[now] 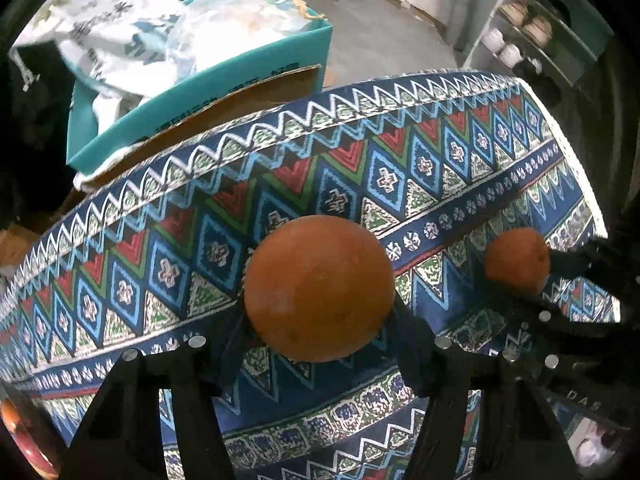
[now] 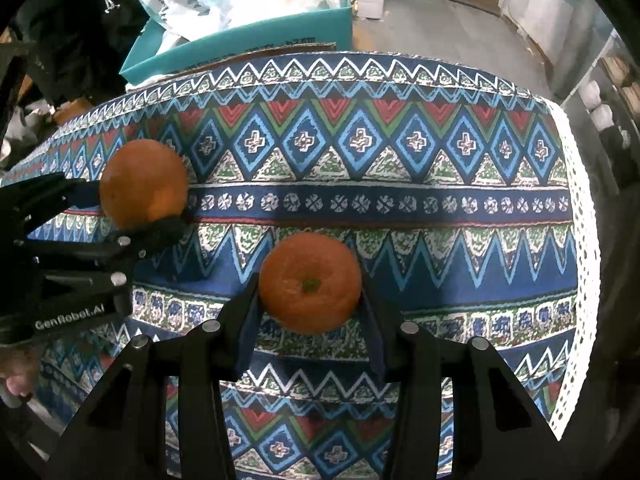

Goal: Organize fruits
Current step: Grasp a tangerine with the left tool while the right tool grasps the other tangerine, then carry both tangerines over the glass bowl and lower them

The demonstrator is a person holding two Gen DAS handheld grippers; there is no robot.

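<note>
Two oranges are in the pictures, and each one sits between a pair of jaws. In the left wrist view, the big orange (image 1: 319,289) fills the middle of the frame, and the left gripper (image 1: 320,344) has its dark pads against both sides of it, so it looks gripped. In the right wrist view, the other orange (image 2: 310,283) sits at the middle of the frame with its green stem spot facing up, and the right gripper (image 2: 310,320) has its jaws closed on it from both sides. Both oranges are over the worktop (image 2: 400,200), which has a blue cloth with zigzags and diamonds on it. It is hard to tell if the oranges rest on the cloth or are lifted a little. A teal box (image 1: 200,80) full of bags sits past the far edge of the cloth, at the upper left of both frames. A bit of a red round thing (image 1: 20,440) shows at the lower left edge of the left wrist view, but too little of it shows to say what it is. So the grabbing part looks done. Moving the oranges to where they belong is still left. No bowl or basket for fruit can be seen clearly.
</note>
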